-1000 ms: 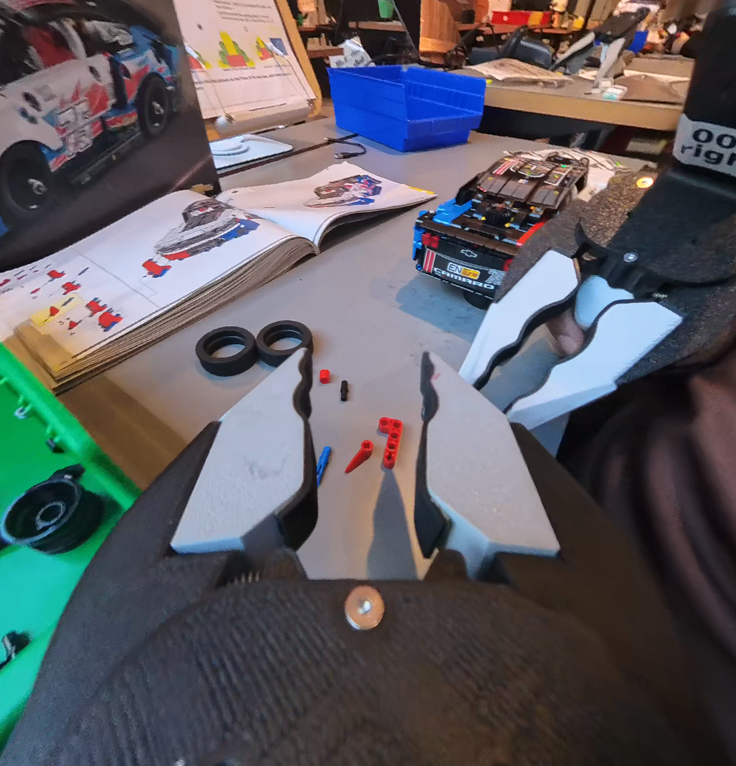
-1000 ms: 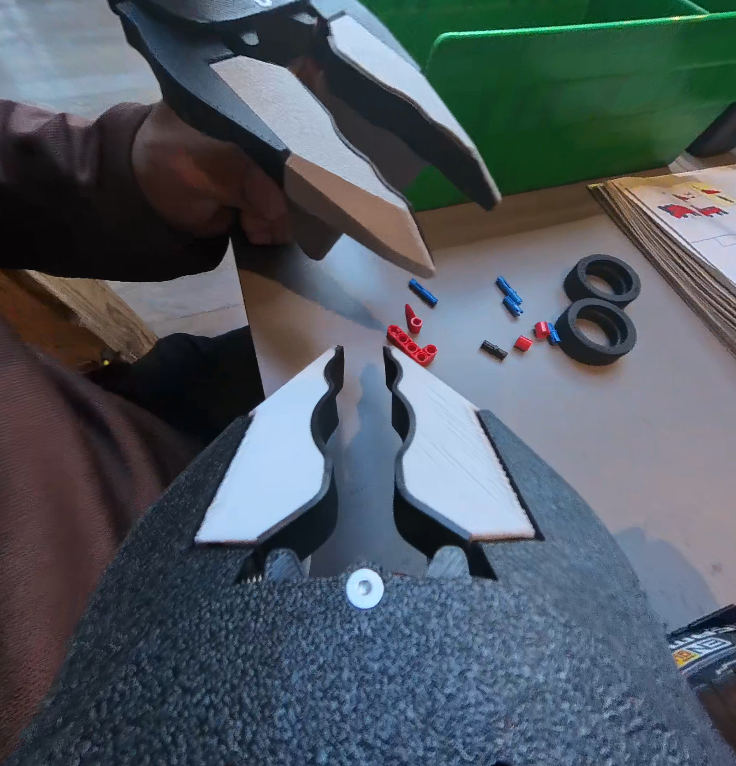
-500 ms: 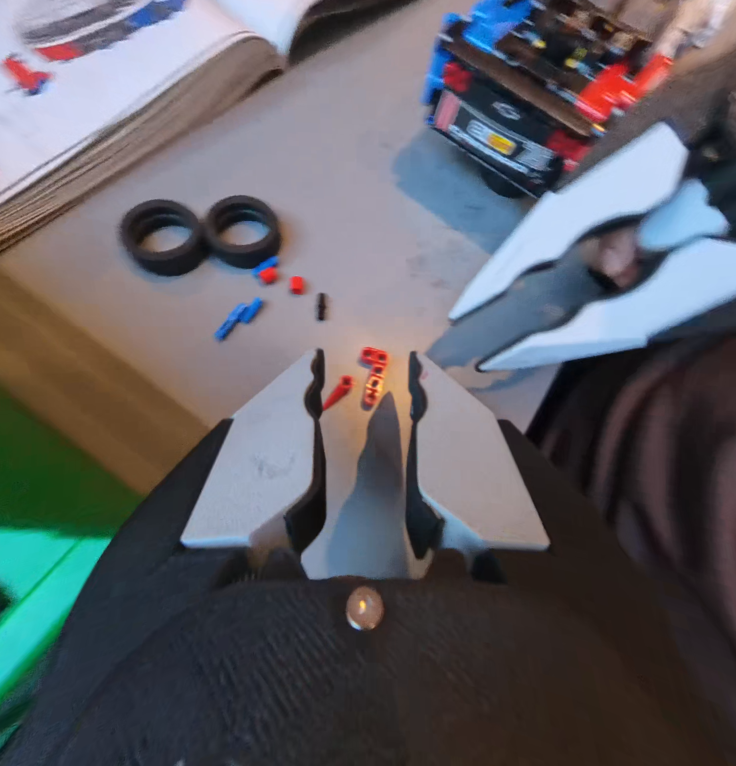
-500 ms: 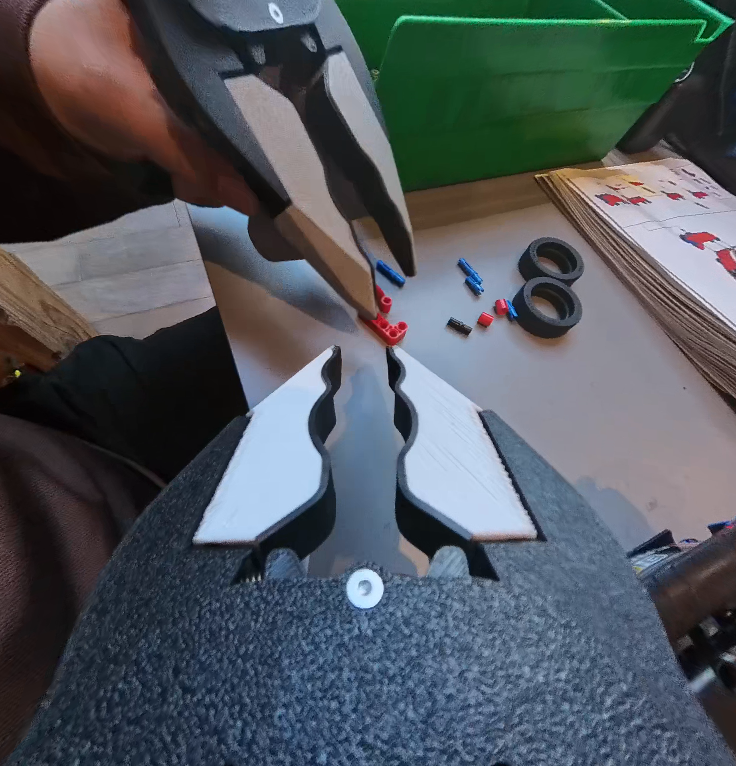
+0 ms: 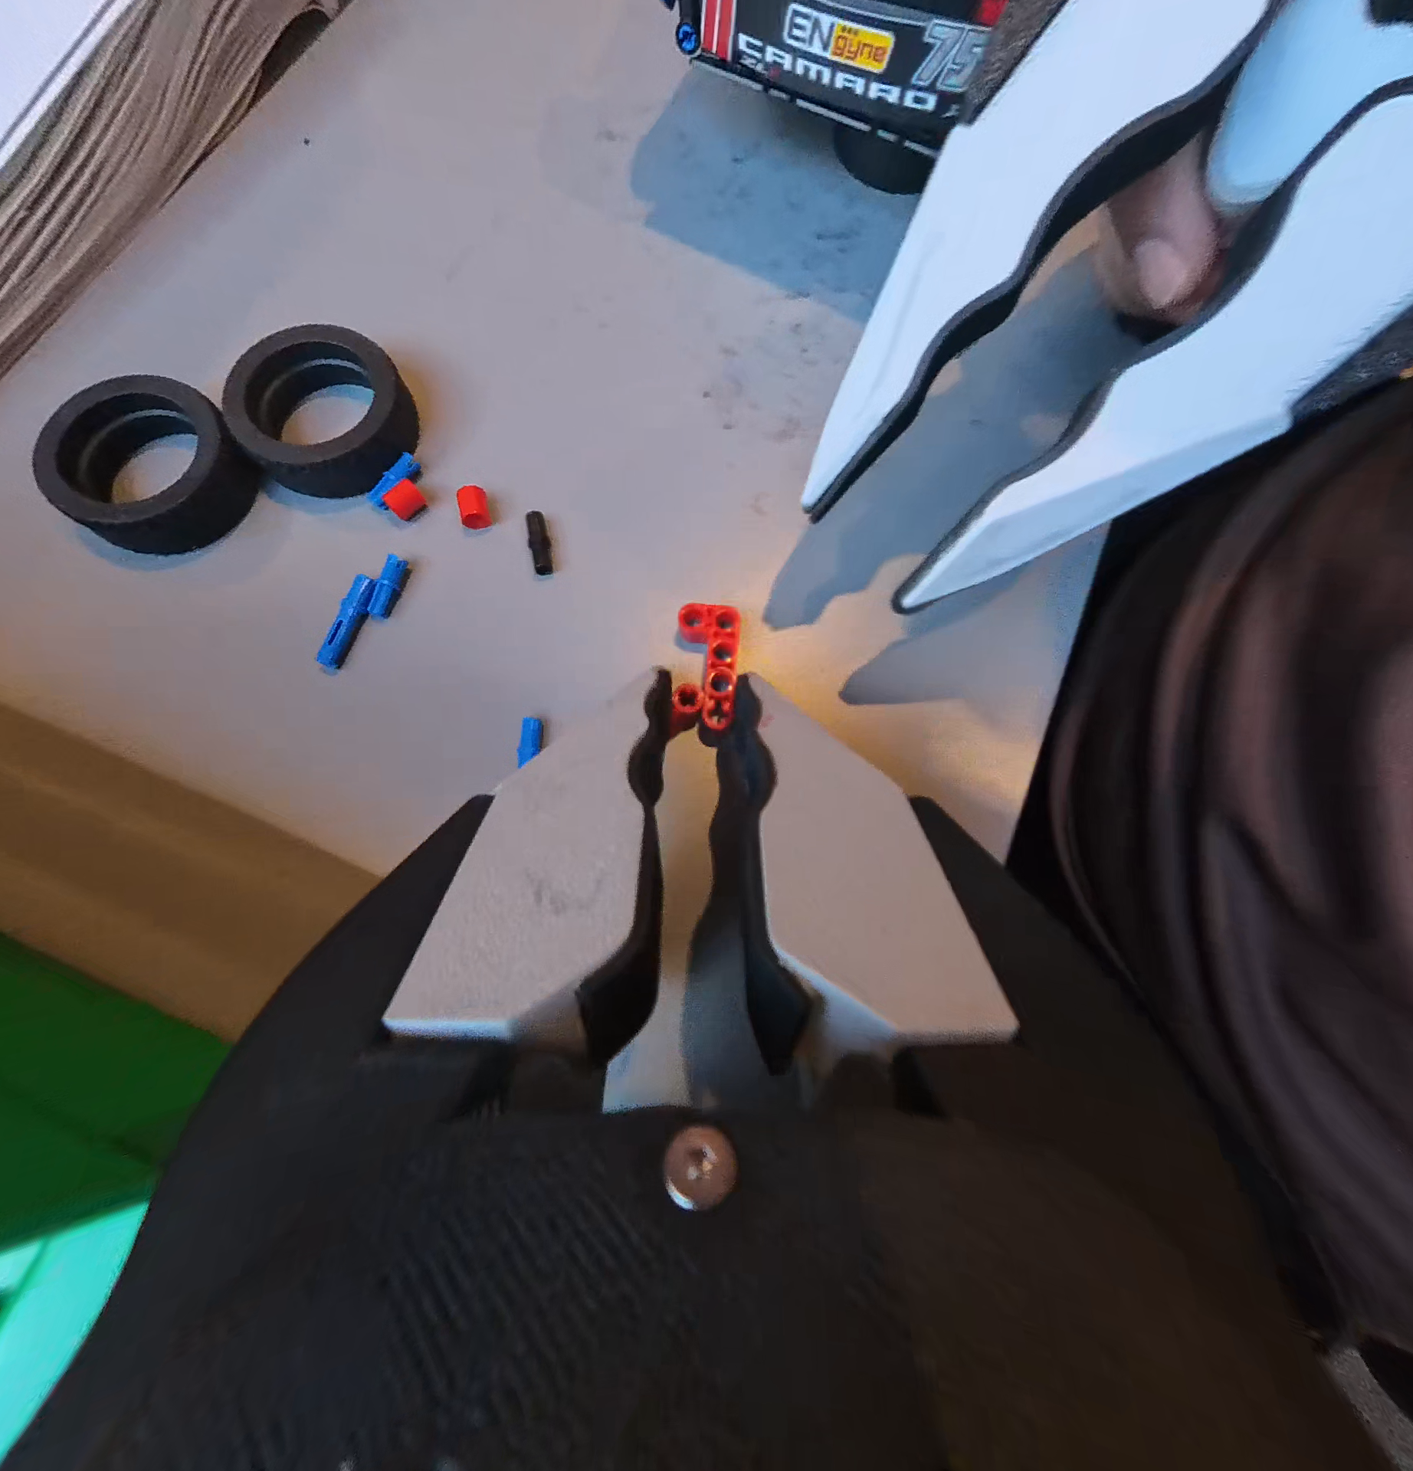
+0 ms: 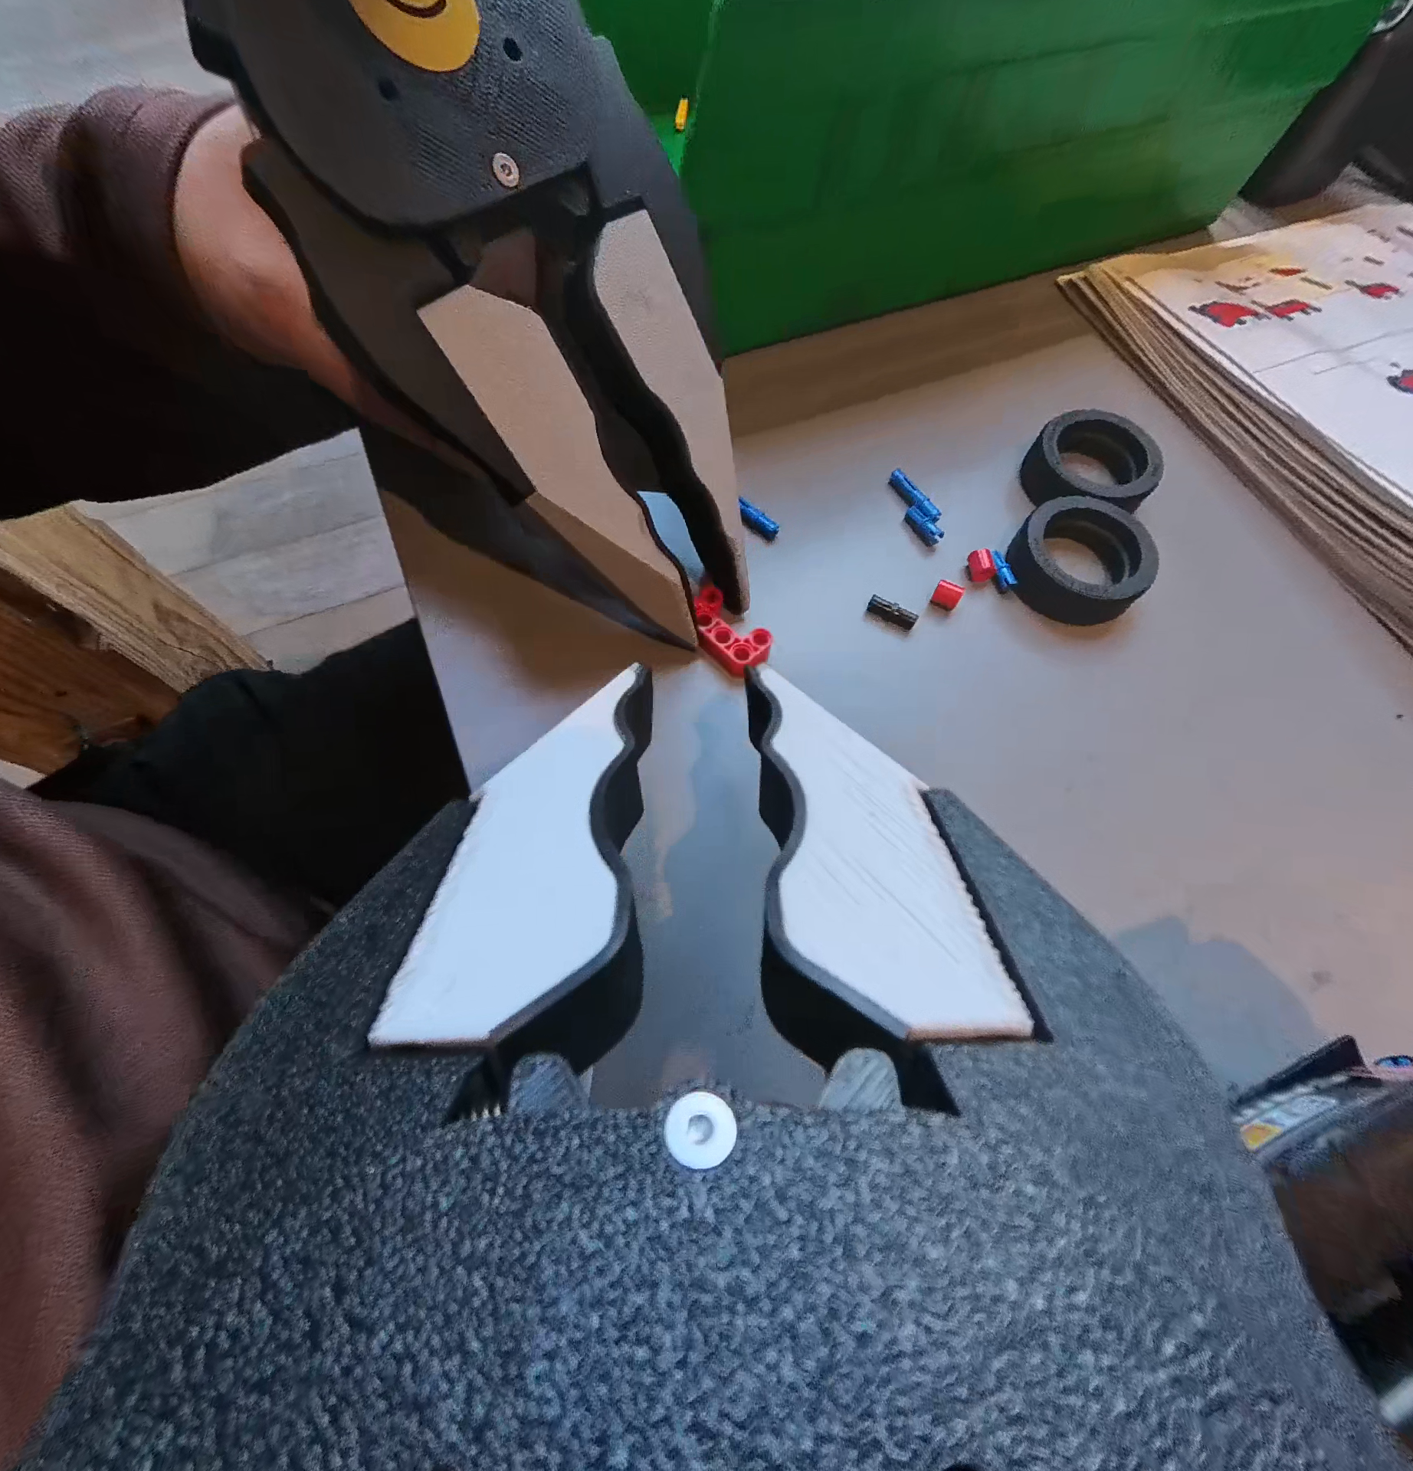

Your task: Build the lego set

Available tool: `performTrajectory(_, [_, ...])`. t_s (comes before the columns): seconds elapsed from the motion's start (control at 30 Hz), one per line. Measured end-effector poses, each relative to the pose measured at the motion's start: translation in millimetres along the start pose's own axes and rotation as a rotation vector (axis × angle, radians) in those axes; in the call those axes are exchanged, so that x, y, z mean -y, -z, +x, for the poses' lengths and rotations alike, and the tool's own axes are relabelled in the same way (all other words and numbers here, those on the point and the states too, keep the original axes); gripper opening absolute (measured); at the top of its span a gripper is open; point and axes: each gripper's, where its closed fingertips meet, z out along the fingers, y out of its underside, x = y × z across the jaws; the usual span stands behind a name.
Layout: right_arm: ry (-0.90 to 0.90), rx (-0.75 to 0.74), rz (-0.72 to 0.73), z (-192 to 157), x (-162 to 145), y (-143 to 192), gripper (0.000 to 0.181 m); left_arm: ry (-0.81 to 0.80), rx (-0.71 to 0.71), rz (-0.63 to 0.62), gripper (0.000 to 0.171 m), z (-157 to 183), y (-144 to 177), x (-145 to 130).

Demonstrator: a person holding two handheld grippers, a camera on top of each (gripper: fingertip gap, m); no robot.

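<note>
A red L-shaped beam [image 5: 715, 649] lies on the grey table [image 5: 568, 278], with a small red piece [image 5: 686, 700] beside its near end. My left gripper [image 5: 707, 692] points down at the table, its jaws narrowed around the beam's end and the small piece. The right wrist view shows the same grip [image 6: 711, 617] on the beam [image 6: 731, 637]. My right gripper [image 6: 699, 676] is open and empty, its tips just short of the beam. It also shows in the left wrist view [image 5: 854, 557].
Two black tyres [image 5: 321, 406] [image 5: 130, 462] lie to the left with blue pins [image 5: 361, 609], red bushes [image 5: 472, 505] and a black pin [image 5: 538, 541]. The partly built car [image 5: 831, 48] stands behind. An open instruction booklet [image 6: 1284, 358] and a green bin [image 6: 966, 159] border the area. Left tips to right tips: about 4 centimeters. From the left gripper's tips to the black pin [image 5: 538, 541] is close to 5 centimeters. My right wrist view [image 6: 893, 609] looks at it from another angle.
My left gripper has come down to the red pieces and its jaws have narrowed around them. My right gripper has moved closer to the beam and stayed open.
</note>
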Motion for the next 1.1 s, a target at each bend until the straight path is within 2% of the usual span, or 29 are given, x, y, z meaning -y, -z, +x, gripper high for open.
performTrajectory(0.23, [-0.083, -0.017, -0.081, 13, -5, -16, 0.031, -0.011, -0.067, 0.004, 0.013, 1, 0, 1])
performTrajectory(0.43, [-0.038, -0.067, -0.09, 12, -4, -18, 0.032, -0.01, -0.194, -0.001, 0.013, 14, 2, 0])
performTrajectory(0.5, [-0.057, -0.053, -0.089, 11, -5, -17, 0.038, -0.028, -0.217, -0.004, 0.013, 17, 2, -1])
performTrajectory(0.67, [-0.027, -0.019, -0.114, 3, -10, -15, 0.044, -0.181, -0.241, -0.016, 0.013, 19, 4, -5])
performTrajectory(0.83, [0.075, 0.057, -0.18, -16, -17, -22, 0.042, -0.296, -0.276, -0.018, 0.013, 24, 7, -9])
performTrajectory(0.93, [0.066, 0.076, -0.187, -20, -15, -26, 0.038, -0.34, -0.272, -0.012, 0.013, 25, 8, -10])
performTrajectory(1.0, [0.042, 0.078, -0.195, -22, -15, -27, 0.034, -0.341, -0.254, -0.007, 0.018, 22, 8, -9])
performTrajectory(1.1, [0.005, 0.041, -0.195, -23, -16, -25, 0.03, -0.285, -0.195, -0.005, 0.035, 10, 8, -8])
